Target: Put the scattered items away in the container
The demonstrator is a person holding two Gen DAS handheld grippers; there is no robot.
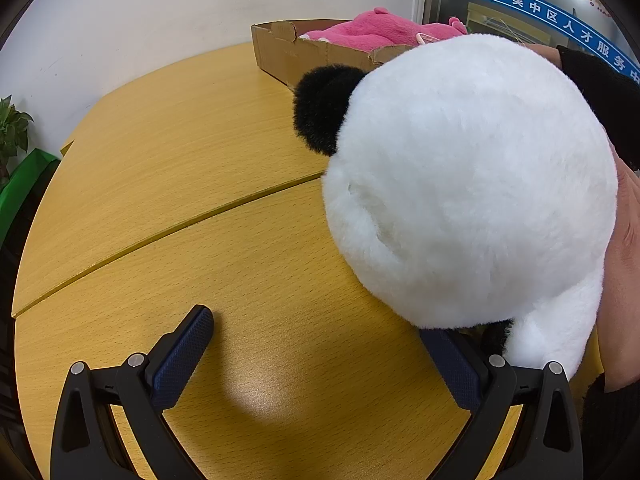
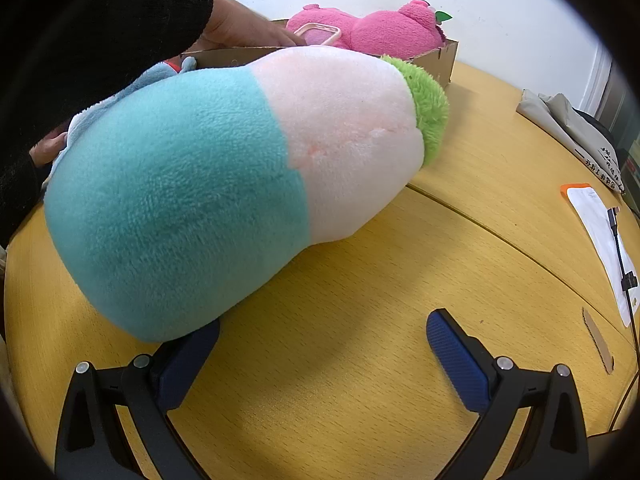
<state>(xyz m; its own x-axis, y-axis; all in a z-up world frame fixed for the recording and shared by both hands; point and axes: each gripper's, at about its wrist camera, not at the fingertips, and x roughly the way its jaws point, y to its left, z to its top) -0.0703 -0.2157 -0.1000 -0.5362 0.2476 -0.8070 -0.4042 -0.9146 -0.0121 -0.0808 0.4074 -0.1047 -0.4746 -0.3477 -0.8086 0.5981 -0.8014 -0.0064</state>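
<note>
In the left wrist view, the left hand-held gripper is hovering low over the wooden counter with its two fingers spread wide; nothing is sitting between the pads, and the blue pad at lower left is standing clear of everything. A large white panda plush with a black ear is filling the right half of the frame, resting on the counter and overlapping the tip of the right-side finger, though whether it is actually touching that finger cannot be told. A bare hand is pressing against the plush at the right edge. In the upper middle, a cardboard box is sitting on the counter with a pink plush lying inside it.

In the right wrist view, the right hand-held gripper is likewise spread apart and pinching nothing. A teal and pale pink plush with a green tuft is lying on the counter across the left and centre of the frame, its teal end hanging just over the left-side finger. Behind it at the top, the cardboard box is holding the pink plush, and a hand in a black sleeve is reaching to the box rim. At the right edge, a white paper sheet and a folded grey garment are lying on the counter.
</note>
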